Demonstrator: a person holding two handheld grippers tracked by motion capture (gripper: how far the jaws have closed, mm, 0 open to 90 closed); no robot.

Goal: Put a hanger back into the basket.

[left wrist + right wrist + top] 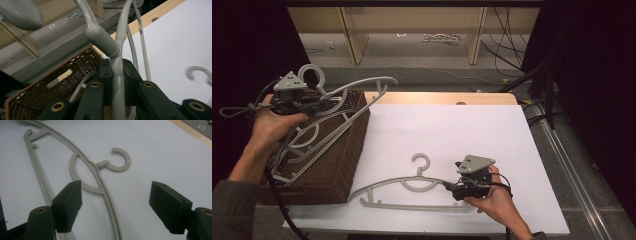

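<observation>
High view: wicker basket holds hangers; left tongs clamp a raised hanger, right tongs gape.

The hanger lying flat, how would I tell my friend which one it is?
Find the white board on the table. Near its front edge, by the right gripper, lies a grey hanger. It lies flat by itself; the other hangers are over the brown basket.

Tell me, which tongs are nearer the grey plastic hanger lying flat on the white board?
Right. The right tongs sit open over the flat grey plastic hanger, near its right arm. The left tongs are far off above the brown wicker basket, clamping another grey hanger.
</observation>
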